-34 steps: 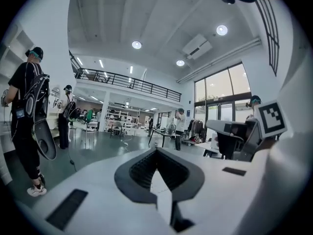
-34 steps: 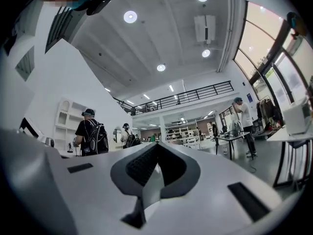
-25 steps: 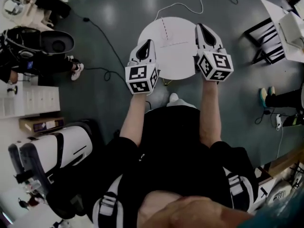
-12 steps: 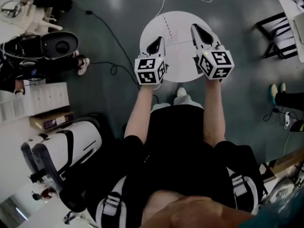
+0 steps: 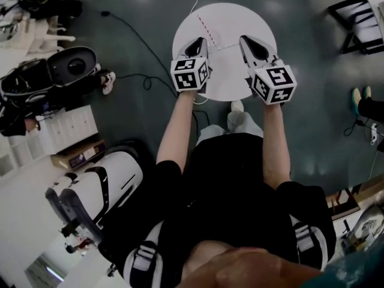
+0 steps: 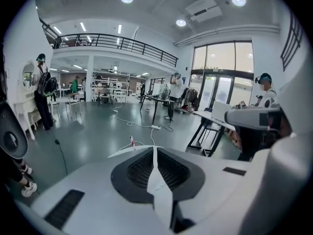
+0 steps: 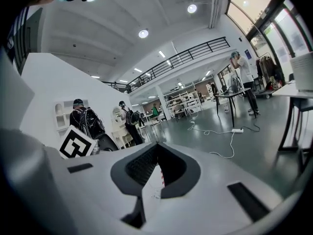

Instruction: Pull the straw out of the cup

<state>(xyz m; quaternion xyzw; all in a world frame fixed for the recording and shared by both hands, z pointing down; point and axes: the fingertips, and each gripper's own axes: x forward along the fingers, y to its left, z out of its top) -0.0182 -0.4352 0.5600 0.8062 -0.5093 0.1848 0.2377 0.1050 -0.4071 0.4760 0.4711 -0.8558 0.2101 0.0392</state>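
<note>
Left gripper [image 5: 201, 41], right gripper [image 5: 243, 39]: both pressed together, empty. Straw [image 5: 204, 26] lies by table's [image 5: 231, 17] far left edge (no cup seen). Closed jaws might bump straw off.

Big open lab hall, mezzanine railing [image 6: 112, 39], desks [image 6: 209, 117], floor cables [image 6: 123, 121]
</note>
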